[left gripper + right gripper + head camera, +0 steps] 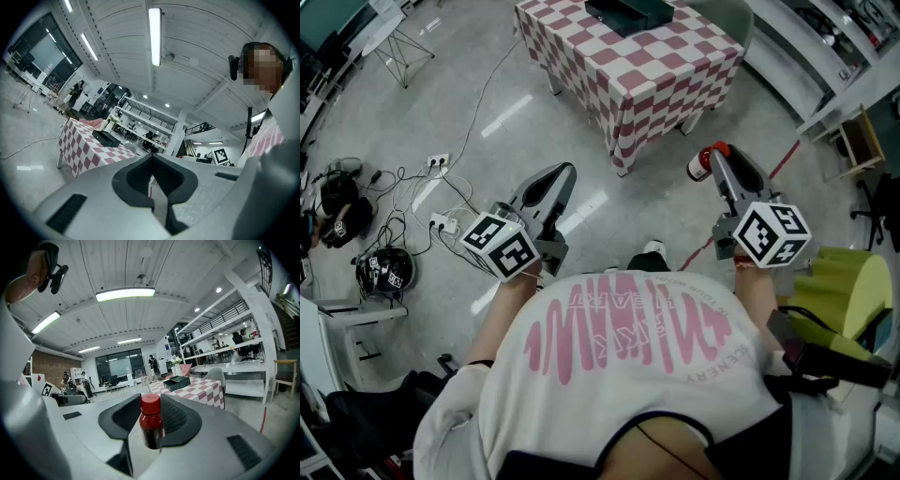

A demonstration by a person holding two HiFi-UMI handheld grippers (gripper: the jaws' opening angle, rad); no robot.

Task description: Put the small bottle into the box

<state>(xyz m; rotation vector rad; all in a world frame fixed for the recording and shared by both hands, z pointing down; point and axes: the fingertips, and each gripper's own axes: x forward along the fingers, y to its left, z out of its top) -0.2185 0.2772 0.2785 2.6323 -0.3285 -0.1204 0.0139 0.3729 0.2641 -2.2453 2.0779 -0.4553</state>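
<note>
The small bottle (701,166), red-capped with dark contents, is clamped upright between the pads of my right gripper (713,156), held above the floor. In the right gripper view the bottle (151,423) stands between the jaws of that gripper (151,434). The black box (630,12) lies open on the pink-and-white checked table (656,80), ahead of both grippers; this box (177,382) shows far off beyond the bottle. My left gripper (564,172) hovers at the left, its jaws together with nothing in them (153,174). The same box (106,138) appears at that view's left.
Cables and a power strip (442,222) trail over the floor at the left, near black headsets (384,272). A yellow-green seat (848,281) is close at the right. White shelving (820,56) and a wooden chair (862,141) line the far right.
</note>
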